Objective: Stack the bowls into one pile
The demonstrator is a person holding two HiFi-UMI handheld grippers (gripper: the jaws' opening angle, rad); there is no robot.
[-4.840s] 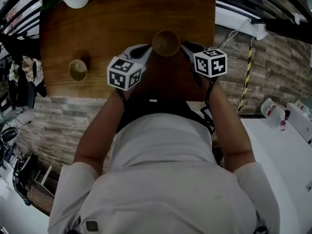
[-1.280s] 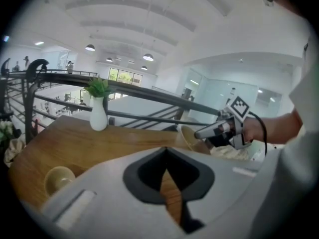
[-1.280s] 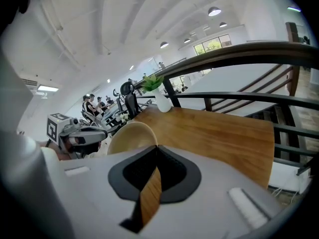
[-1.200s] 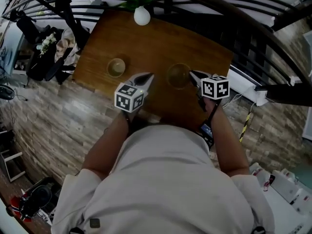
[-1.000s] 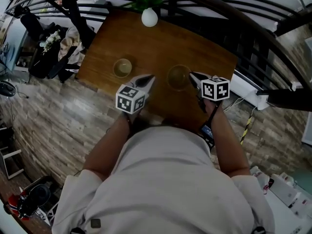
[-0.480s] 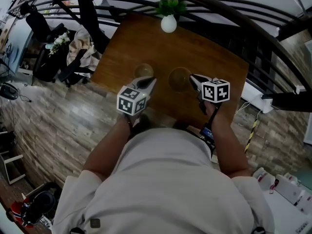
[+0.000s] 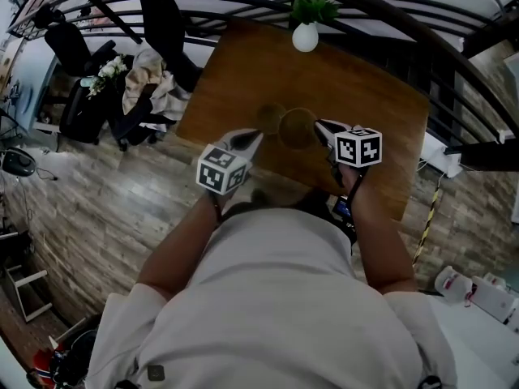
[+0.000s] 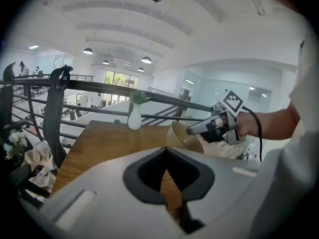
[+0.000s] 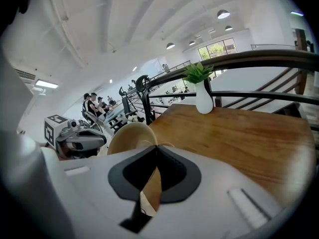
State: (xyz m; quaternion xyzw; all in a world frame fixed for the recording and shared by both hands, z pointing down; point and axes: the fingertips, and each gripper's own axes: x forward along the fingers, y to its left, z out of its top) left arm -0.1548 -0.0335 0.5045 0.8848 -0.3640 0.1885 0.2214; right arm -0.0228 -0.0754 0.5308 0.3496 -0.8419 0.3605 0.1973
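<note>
The held bowl (image 7: 298, 128), tan and round, is pinched by its rim in the right gripper (image 7: 323, 127). That gripper's jaws are closed on the bowl's wall at the side nearer the person. In the right gripper view the wall runs down between the two jaws and the bowl's hollow faces the camera. In the left gripper view the bowl hangs tilted, its mouth turned toward the left of the picture. The second bowl (image 7: 270, 118) stands on the tabletop (image 7: 365, 96) just beside it, to its left. In the head view their rims meet or overlap, and I cannot tell whether they touch. The left gripper (image 7: 246, 139) hovers near the second bowl, on the side toward the person. Its jaws are together with nothing between them, and only a sliver of tabletop shows below the tips. A white vase (image 7: 305, 36) holding a green plant (image 7: 312, 8) stands at the far edge of the tabletop, well apart from both bowls. A dark railing (image 7: 389, 14) curves behind the tabletop, and a wood-plank floor (image 7: 105, 209) lies around it. To the left, a heap of cloth (image 7: 150, 75) lies over dark furniture. A few people (image 9: 92, 103) stand far back in the right gripper view.
</note>
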